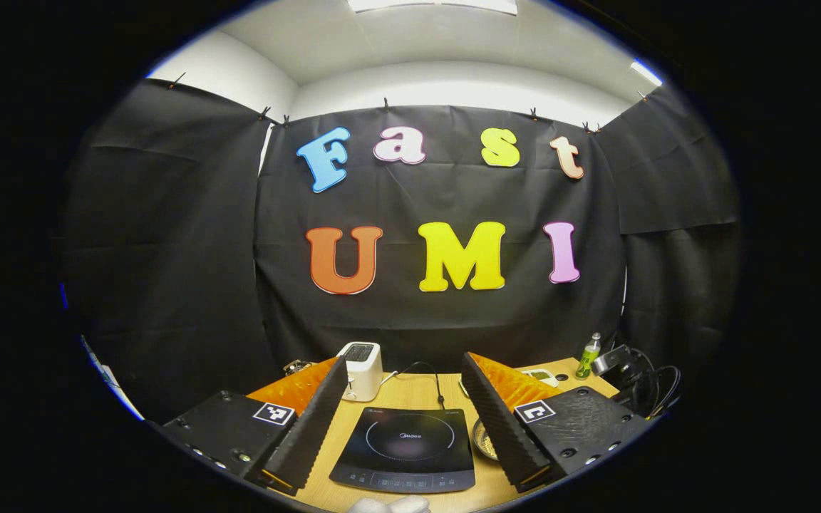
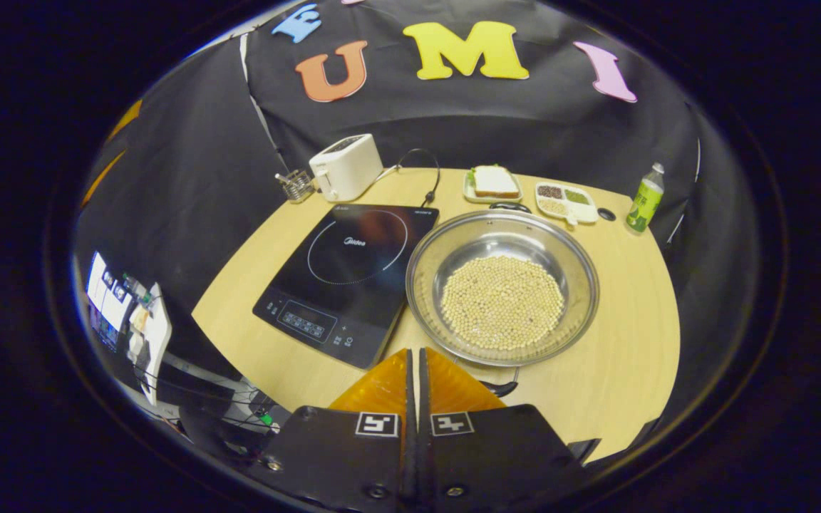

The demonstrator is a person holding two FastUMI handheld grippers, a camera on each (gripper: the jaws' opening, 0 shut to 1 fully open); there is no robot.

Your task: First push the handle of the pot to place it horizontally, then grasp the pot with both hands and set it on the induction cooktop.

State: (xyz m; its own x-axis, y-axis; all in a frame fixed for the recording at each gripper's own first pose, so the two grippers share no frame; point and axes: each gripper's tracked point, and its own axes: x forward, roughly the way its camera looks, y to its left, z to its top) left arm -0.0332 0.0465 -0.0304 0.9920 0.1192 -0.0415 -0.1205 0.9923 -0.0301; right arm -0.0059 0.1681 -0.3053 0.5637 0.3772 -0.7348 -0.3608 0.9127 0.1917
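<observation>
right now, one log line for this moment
steel pot of beans beside black induction cooktop | left gripper open | right gripper shut, empty

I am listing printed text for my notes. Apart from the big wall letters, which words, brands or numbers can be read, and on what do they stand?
"Midea": on the induction cooktop, inside its ring.
Small print on the cooktop's far edge and control panel: too small to read.
Label on the green bottle: too blurred to read.
</observation>
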